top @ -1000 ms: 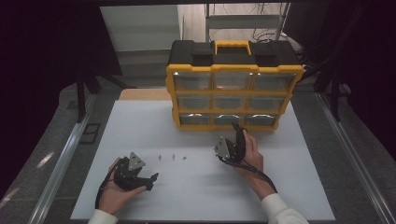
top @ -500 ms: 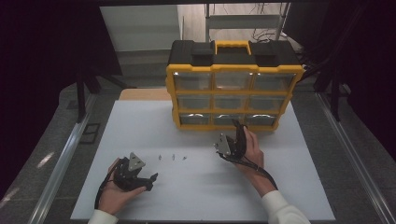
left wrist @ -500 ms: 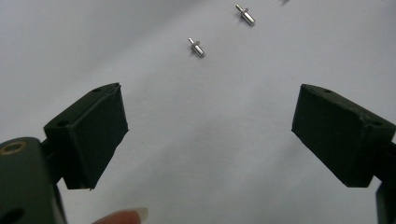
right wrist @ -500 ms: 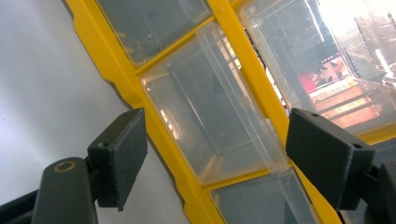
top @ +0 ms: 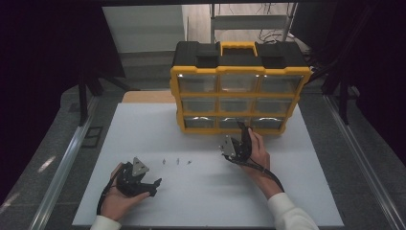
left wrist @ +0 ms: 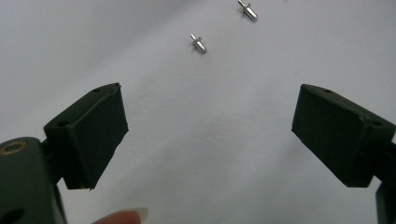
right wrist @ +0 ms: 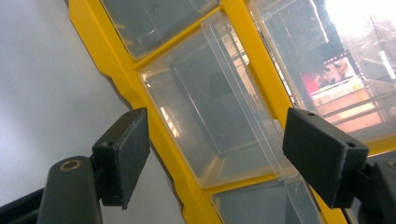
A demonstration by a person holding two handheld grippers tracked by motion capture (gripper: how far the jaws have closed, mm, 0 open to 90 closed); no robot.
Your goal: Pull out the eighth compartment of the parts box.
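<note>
Just ahead of the right claw (top: 242, 132) stands the yellow drawer cabinet (top: 238, 98); its jaws, wide and empty, have just been narrowing around a clear bottom drawer (right wrist: 219, 112), not yet pulled. The left claw (top: 154, 184) gapes empty, small pins (top: 177, 161) just beyond, unmoved.

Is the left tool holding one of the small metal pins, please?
No, the left tool stands open over bare white table, with the metal pins lying beyond its tips.
</note>
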